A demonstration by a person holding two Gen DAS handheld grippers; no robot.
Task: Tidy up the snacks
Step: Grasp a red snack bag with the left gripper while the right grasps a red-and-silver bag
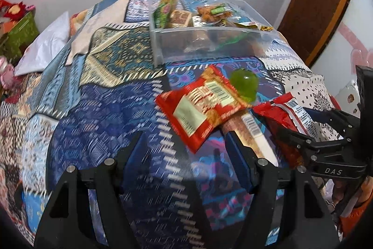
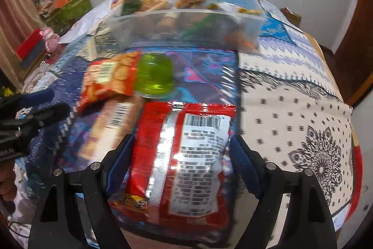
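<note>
Tongs first: right tongs stood apart, straddling the big red packet without clamping it, which I read as lining up a grab. Left tongs were also released, holding nothing, with only bedspread between them. Landmark is the clear bin, already part-filled. Just in front of it lay the smaller red packet, green jelly cup touching it, and a long bar tucked under. I couldn't tell which bin compartment was free.
</note>
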